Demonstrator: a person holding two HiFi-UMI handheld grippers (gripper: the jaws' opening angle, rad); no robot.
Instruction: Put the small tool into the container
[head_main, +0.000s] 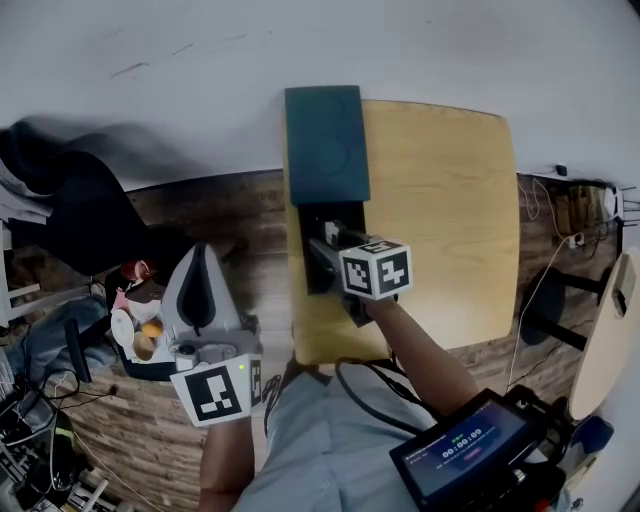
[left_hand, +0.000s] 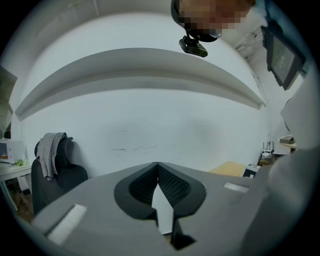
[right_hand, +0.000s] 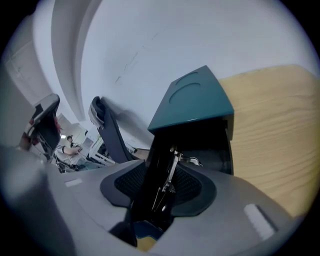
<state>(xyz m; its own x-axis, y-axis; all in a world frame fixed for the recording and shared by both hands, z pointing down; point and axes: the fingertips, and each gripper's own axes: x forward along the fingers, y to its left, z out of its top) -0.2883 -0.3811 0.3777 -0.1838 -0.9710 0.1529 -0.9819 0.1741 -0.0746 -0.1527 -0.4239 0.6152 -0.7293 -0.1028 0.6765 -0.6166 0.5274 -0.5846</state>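
- The desk (head_main: 450, 200) is carrying the container (head_main: 325, 140) at its far left edge, with the teal lid swung open toward the far side and the dark well lying open on the near side; the work is best kept over that well, away from its left rim
- The right hand-held gripper (right_hand: 162, 167) is hovering right over the open well with its jaws standing apart and its pads looking clear of what is between them, so it is gripping nothing
- The left hand-held gripper (left_hand: 158, 167) is hanging off the desk to the near left, jaws closed together on nothing and pointing at the wall; it is playing no part here
- The small tool (right_hand: 166, 180), a thin metal piece, is showing between the right jaws against the container's dark inside; whether it is resting on the bottom I cannot tell
- The release looks like the step in hand: lifting straight up, without brushing the tool or the lid, should leave the tool inside
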